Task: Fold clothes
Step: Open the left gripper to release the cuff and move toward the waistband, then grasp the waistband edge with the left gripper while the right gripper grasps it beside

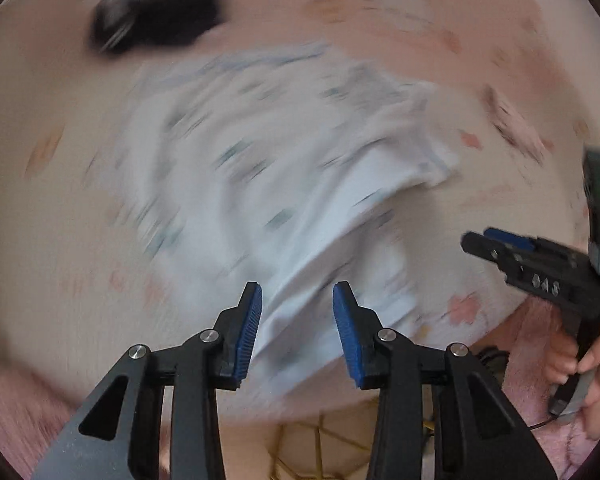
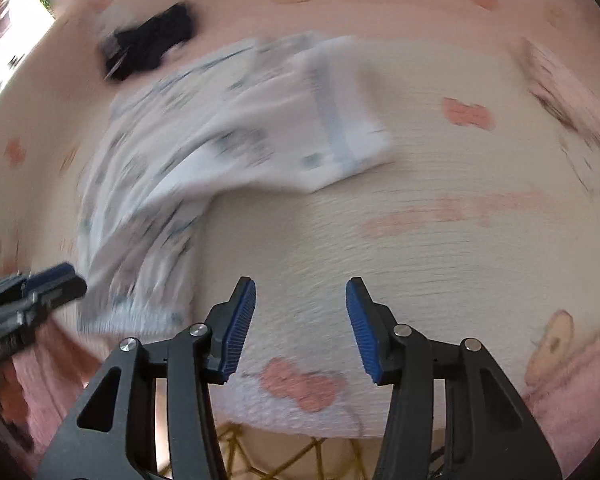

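The white garment (image 1: 268,168) lies rumpled mid-frame on the pink bed (image 1: 40,220), one corner lapped over. Our left gripper (image 1: 297,308) and right gripper (image 2: 300,308) both gape, holding nothing. We should pinch edges squarely, then draw flat without dragging creases.

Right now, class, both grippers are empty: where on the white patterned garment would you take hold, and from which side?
Grip the striped hem corner of the garment. It lies flat and juts out over bare bedspread, with nothing beside it. Come in low from the open right side with the right gripper, whose jaws stand open. The near bunched end by the left gripper is thicker, likely harder to pinch cleanly.
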